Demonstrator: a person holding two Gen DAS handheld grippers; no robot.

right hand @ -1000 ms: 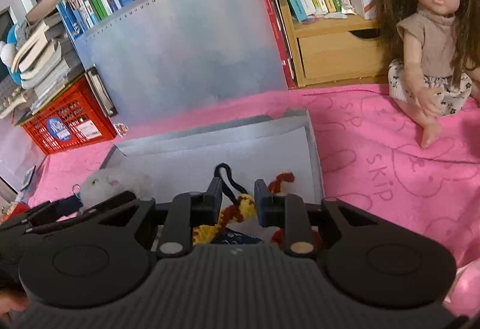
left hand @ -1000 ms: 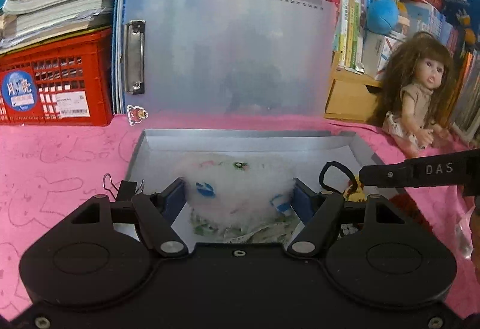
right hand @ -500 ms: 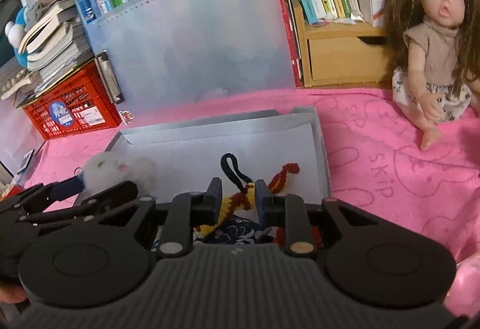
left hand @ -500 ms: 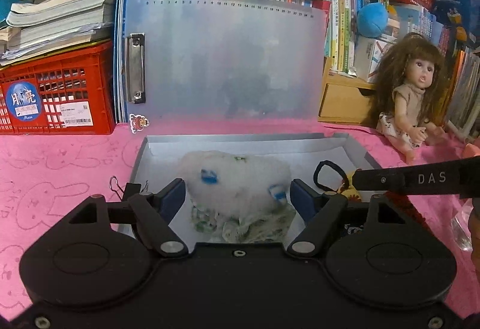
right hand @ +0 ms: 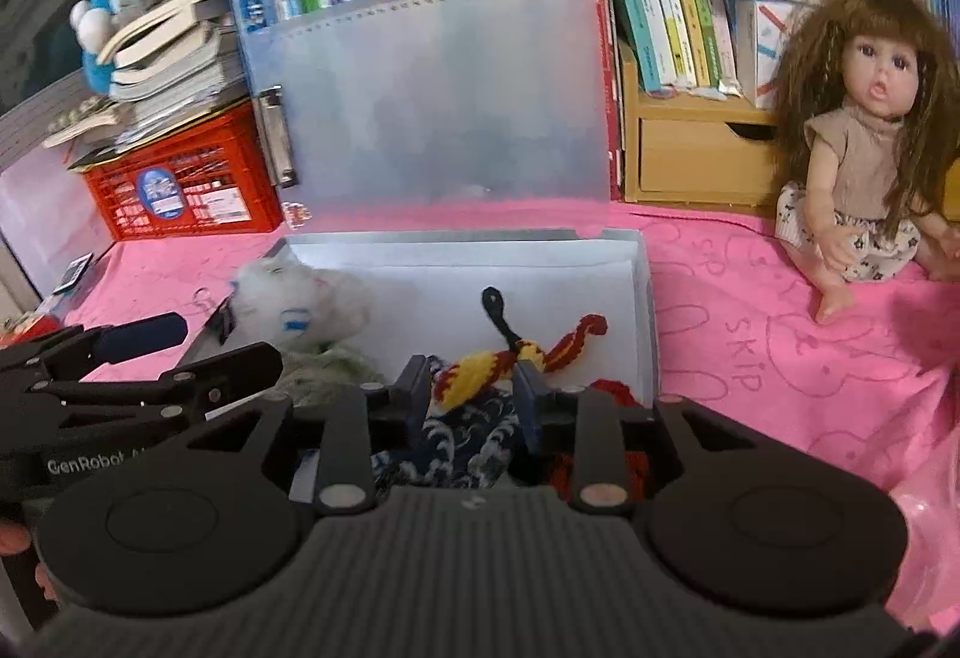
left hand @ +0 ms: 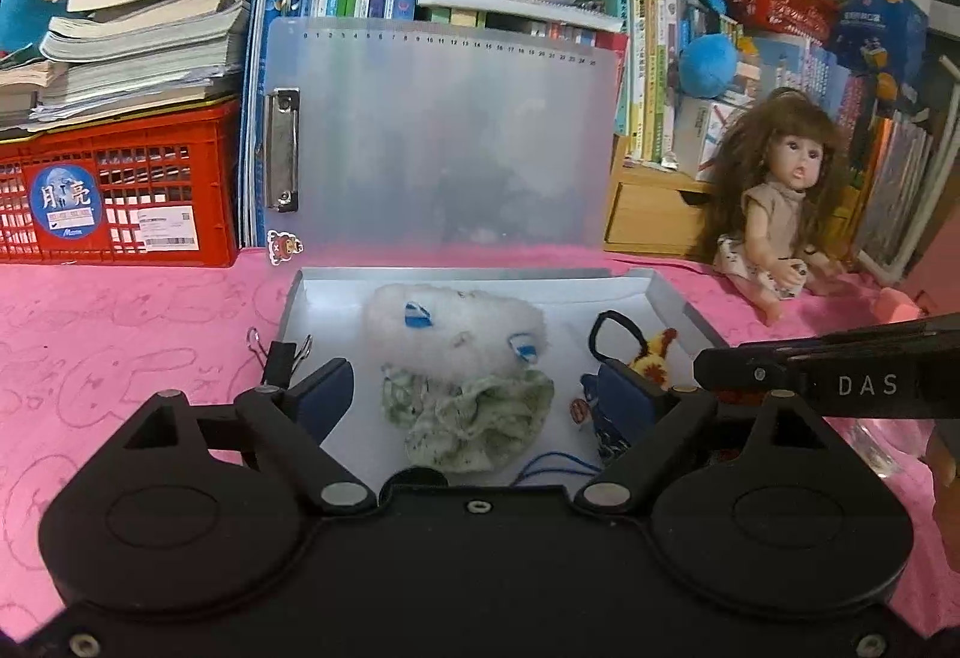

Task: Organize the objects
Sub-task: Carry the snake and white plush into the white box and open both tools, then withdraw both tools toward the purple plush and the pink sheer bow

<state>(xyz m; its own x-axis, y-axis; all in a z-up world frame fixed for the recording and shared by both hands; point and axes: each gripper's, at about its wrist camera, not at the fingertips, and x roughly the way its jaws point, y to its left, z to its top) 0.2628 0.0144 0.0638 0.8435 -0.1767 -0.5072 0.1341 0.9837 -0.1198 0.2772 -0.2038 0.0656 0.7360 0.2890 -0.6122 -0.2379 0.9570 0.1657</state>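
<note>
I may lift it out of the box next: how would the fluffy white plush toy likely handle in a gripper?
The white plush toy looks fuzzy and stuffed, so it would probably squash between the fingers rather than resist. It likely weighs little for its bulk. Lying slumped on the green floral cloth in the box, it seems unlikely to roll, though it may sag.

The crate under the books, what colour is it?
Red crate, best in the left wrist view.

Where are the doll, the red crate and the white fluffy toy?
doll [right hand: 864,130]: right wrist view, on her chest.
red crate [left hand: 114,178]: left wrist view, on its front wall.
white fluffy toy [left hand: 450,328]: left wrist view, on its furry body.
</note>
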